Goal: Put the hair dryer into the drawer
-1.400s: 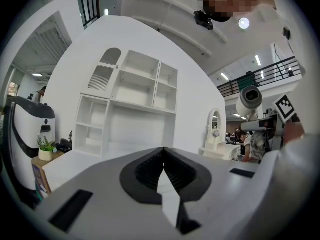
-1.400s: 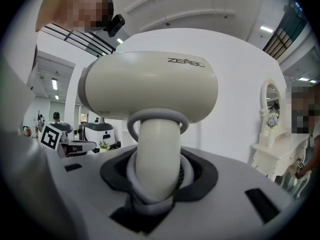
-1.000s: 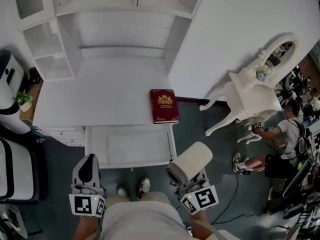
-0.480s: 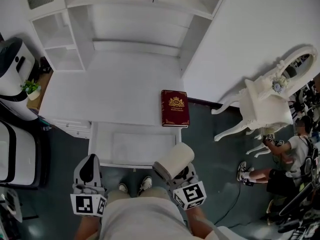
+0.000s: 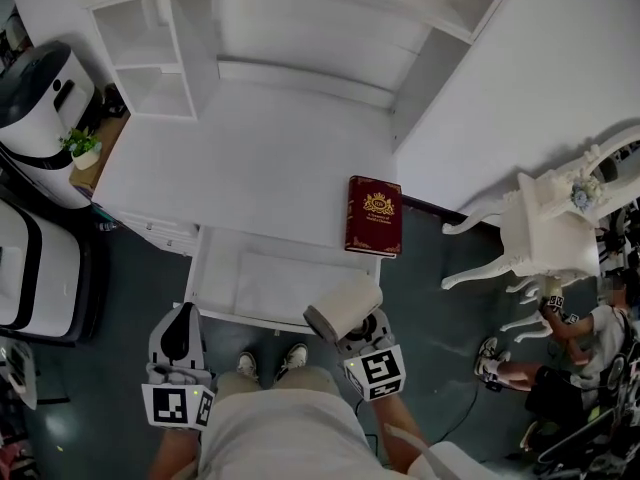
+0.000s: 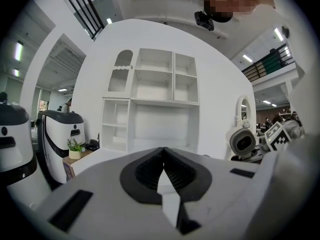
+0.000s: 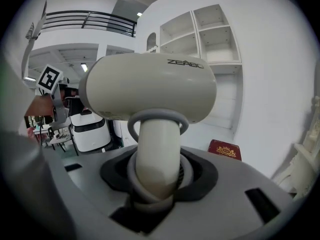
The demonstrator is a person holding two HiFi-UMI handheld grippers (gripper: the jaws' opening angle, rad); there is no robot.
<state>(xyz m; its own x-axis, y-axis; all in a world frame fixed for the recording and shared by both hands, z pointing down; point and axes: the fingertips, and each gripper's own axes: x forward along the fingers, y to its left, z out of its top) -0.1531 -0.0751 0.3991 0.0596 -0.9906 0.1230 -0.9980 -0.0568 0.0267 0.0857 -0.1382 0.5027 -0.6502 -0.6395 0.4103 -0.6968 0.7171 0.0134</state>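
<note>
Basically: from the head view the right gripper's jaws sit hidden under the hair dryer, whose barrel also covers the front right corner of the drawer. No view shows how high the dryer is above the drawer. In the right gripper view the lower end of the handle is buried between the pads. The shelf unit is cut off at the top edge and the white chair at the right edge.

Right gripper: jaws partly open and clamped on the dryer's handle. The grey ring collar is just above the pads, with the cream barrel crossways on top.
Left gripper: jaws closed tip to tip with nothing between them. It is held low at the left beside the person's torso, apart from the drawer.

So the dryer is in the right gripper, not in the drawer; from above it sits at the drawer's front right corner.

Surface: white desk, with the drawer pulled out under its front edge. A red book with a gold emblem lies flat at the desk's right front corner, just behind the drawer's right end. The shelf unit stands along the back of the desk.

Room: dark floor, with the wearer's shoes just in front of the drawer. At left are a white machine and a small potted plant. At lower right, past the chair, is another person.
</note>
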